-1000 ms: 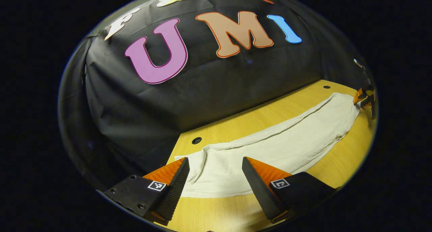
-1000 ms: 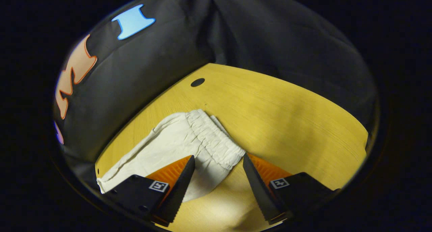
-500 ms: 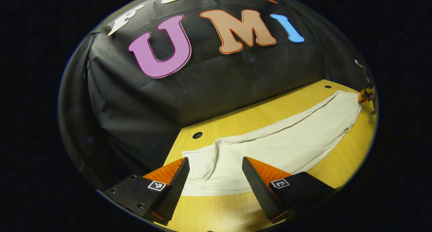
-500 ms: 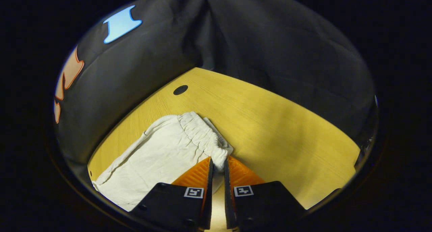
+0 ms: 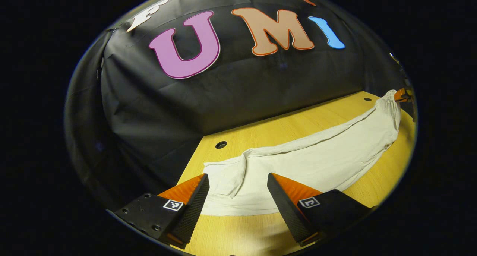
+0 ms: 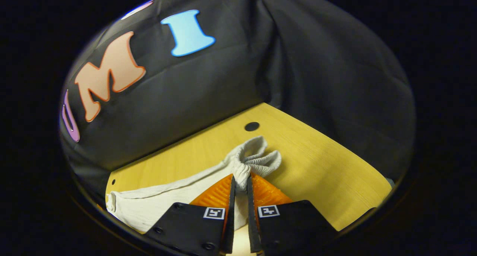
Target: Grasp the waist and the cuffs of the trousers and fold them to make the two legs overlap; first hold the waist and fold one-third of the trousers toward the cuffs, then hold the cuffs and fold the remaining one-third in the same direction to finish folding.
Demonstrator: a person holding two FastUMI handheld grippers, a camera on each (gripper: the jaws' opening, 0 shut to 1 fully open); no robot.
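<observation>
Right now I am pinching the gathered waist (image 6: 250, 162) of the white trousers (image 5: 316, 161) with my right gripper (image 6: 240, 181), its fingers clamped together on the bunched elastic, which is standing up off the yellow desk (image 6: 328, 166). The trousers are lying stretched across the desk. My left gripper (image 5: 237, 181) is hanging over the cuffs (image 5: 223, 181), fingers wide apart, one either side of the cloth.

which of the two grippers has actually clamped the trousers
The right gripper: its fingers are shut on the gathered waist of the trousers. The left gripper is open, its fingers straddling the cuff end.
</observation>
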